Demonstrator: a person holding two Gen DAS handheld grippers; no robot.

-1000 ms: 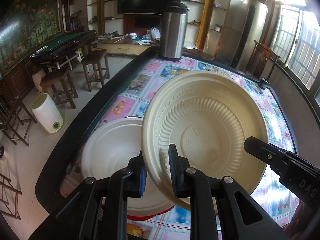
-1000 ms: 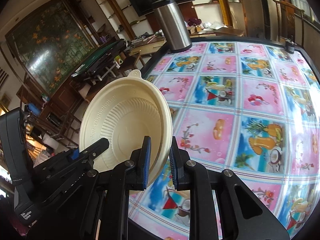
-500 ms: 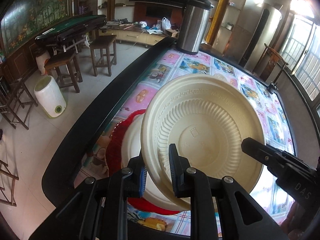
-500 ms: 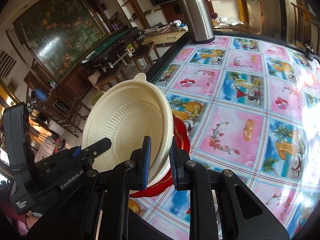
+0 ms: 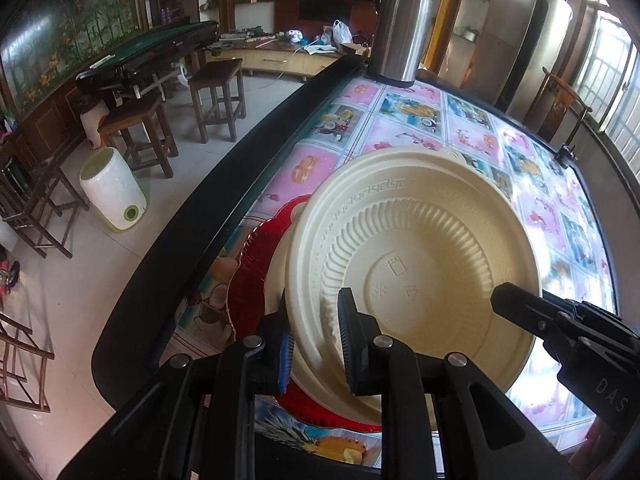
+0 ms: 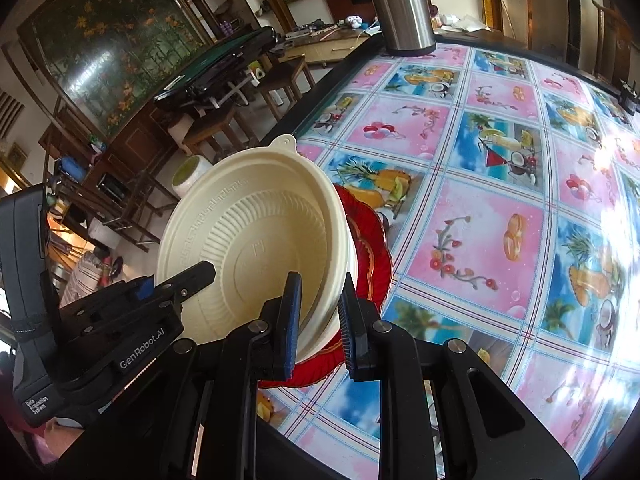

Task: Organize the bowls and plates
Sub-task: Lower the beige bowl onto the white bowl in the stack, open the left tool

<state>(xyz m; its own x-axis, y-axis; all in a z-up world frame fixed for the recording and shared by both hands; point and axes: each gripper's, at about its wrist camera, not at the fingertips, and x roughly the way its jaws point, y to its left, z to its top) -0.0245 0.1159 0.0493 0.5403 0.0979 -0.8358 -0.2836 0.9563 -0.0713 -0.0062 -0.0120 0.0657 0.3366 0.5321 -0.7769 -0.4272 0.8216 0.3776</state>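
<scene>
Both grippers hold one cream ribbed bowl [image 5: 420,264] by opposite sides of its rim. My left gripper [image 5: 316,344] is shut on the near rim in the left wrist view. My right gripper [image 6: 318,320] is shut on the rim's right side in the right wrist view, where the bowl [image 6: 256,248] tilts toward the camera. Under the bowl sits a white bowl [image 5: 276,276] on a red scalloped plate [image 5: 252,276], near the table's left edge. The cream bowl hides most of both. I cannot tell whether the cream bowl touches the white one.
The table [image 6: 480,220] has a glossy pink and blue picture cloth and a black raised edge [image 5: 224,208]. A steel flask [image 5: 404,28] stands at the far end. Stools [image 5: 216,96] and a white bin [image 5: 112,192] stand on the floor to the left.
Both grippers carried the cream bowl down and across, over the white bowl. The red plate under the white bowl has come into view.
</scene>
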